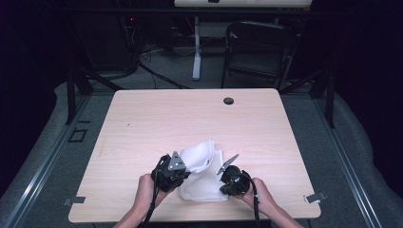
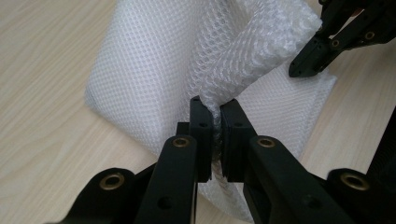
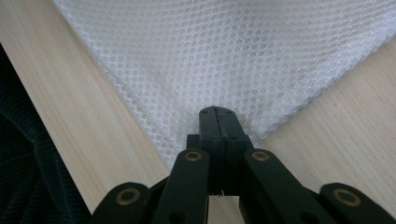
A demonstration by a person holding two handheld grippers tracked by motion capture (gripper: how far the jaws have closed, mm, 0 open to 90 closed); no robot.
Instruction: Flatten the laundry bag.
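Both tongs grip a white mesh cloth (image 1: 204, 173) near the table's (image 1: 142, 123) near edge: left gripper (image 2: 217, 135) pinches a raised fold, right gripper (image 3: 218, 123) clamps a corner.

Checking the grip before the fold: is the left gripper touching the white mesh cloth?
Touching. The left gripper view shows the left gripper pinching a bunched fold of the white mesh cloth.

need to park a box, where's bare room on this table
Bare wood lies between the white mesh cloth and the far edge by the black grommet, and along the table left side. Crowded at the near edge, where both grippers clamp the cloth.
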